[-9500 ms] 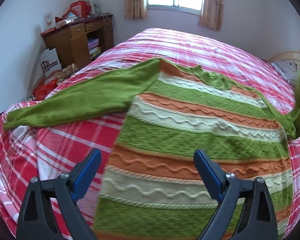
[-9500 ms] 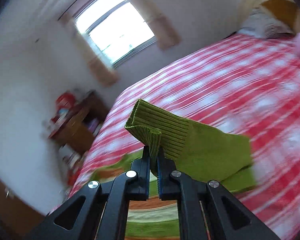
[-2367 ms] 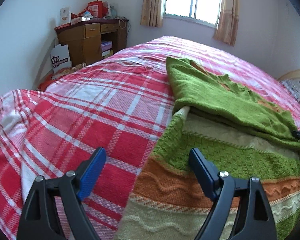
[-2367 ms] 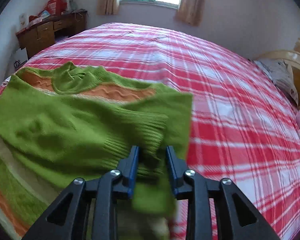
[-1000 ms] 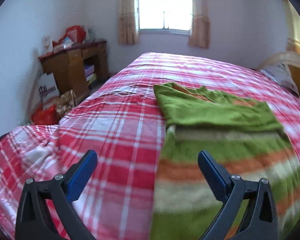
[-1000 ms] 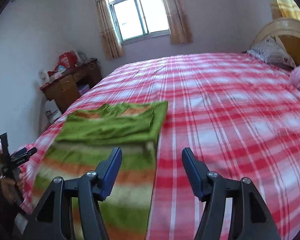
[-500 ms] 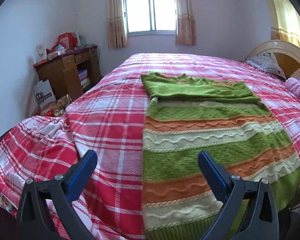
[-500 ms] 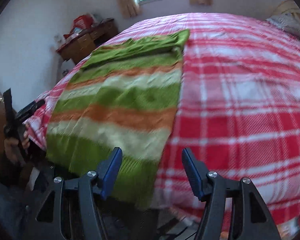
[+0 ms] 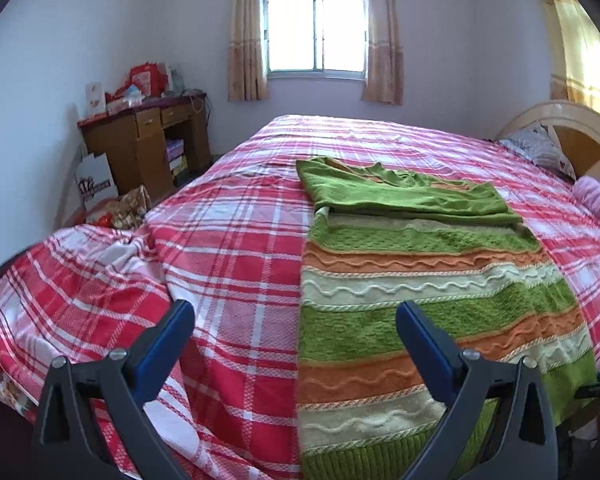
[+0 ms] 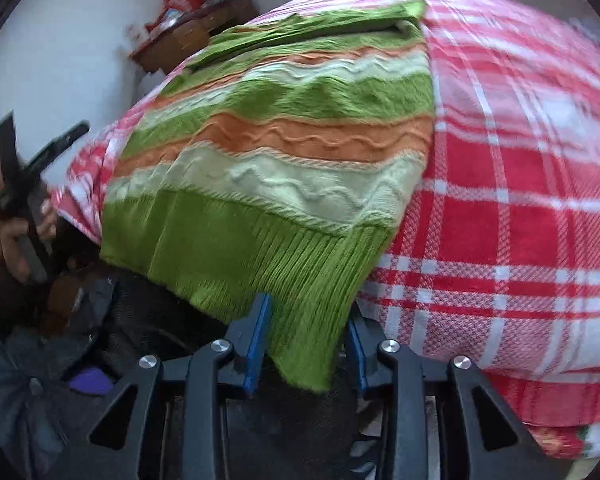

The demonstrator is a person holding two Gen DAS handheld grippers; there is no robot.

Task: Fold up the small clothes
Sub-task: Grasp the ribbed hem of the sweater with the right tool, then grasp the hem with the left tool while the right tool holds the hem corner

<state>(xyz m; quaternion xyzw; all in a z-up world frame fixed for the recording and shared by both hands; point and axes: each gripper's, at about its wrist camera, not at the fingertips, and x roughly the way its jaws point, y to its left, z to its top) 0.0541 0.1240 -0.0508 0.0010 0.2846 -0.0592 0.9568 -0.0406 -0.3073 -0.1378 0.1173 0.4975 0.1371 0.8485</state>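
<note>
I see the plaid bed (image 9: 228, 248) filling the room, a window (image 9: 315, 32) behind it and a wooden desk (image 9: 148, 136) at the left wall. The striped sweater (image 9: 420, 280) lies on the bed, sleeves folded in; I judge the body fold remains. My right gripper (image 10: 308, 340) has just been closing around the hem corner, pads not yet pressing. My left gripper (image 9: 296, 340) hangs wide, empty.

I was working in a home bedroom: a wide bed (image 9: 240, 248) under a red plaid cover filled the room, with a curved wooden headboard (image 9: 560, 128) and pillow (image 9: 536, 148) far right, a curtained window (image 9: 316, 32) on the far wall, and a cluttered wooden desk (image 9: 148, 140) far left.
</note>
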